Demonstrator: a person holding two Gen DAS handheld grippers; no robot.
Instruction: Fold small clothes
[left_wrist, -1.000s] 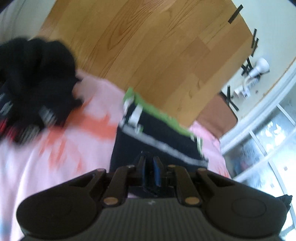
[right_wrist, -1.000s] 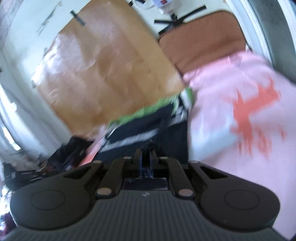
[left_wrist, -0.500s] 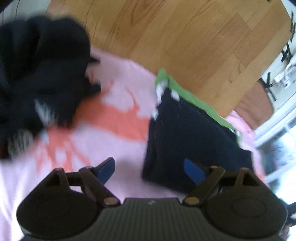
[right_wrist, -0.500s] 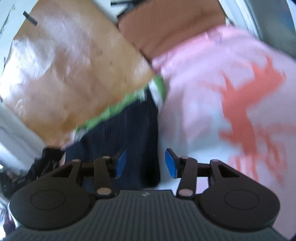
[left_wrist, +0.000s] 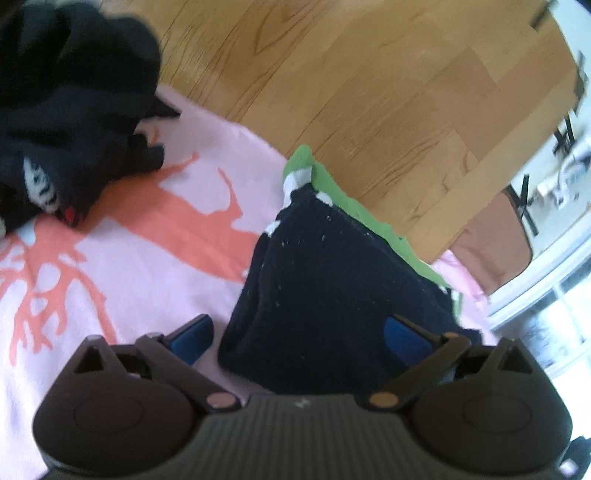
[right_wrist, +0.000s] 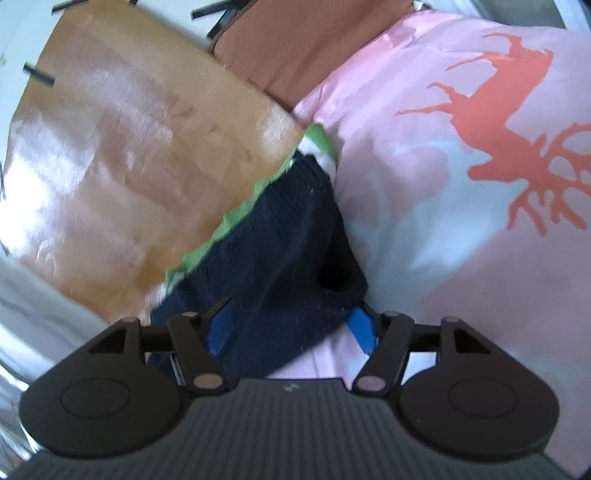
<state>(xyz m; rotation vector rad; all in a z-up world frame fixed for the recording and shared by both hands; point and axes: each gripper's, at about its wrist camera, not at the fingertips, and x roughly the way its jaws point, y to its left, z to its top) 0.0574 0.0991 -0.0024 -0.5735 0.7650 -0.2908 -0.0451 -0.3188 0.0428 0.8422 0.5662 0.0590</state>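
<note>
Left tongs (left_wrist: 297, 338): jaws wide and still opening; blue pads (left_wrist: 192, 338) stand clear of the cloth, one over the blanket, one over the garment's near right part. Nothing gripped.
Right tongs (right_wrist: 291, 326): jaws opening, about half apart; the garment's near corner lies between the pads (right_wrist: 360, 326); contact with the cloth cannot be told.
Garment (left_wrist: 328, 291): small navy knit with green and white trim, folded, lying flat on the blanket at its edge beside the floor.
Blanket (left_wrist: 122, 240): pink, coral deer print, under the garment.
Pile (left_wrist: 70, 110): dark clothes heaped on the blanket, left of the garment, well apart from it.
Floor (left_wrist: 369, 92): wood, beyond the blanket.
Mat (right_wrist: 295, 48): brown, at the blanket's far corner.
</note>
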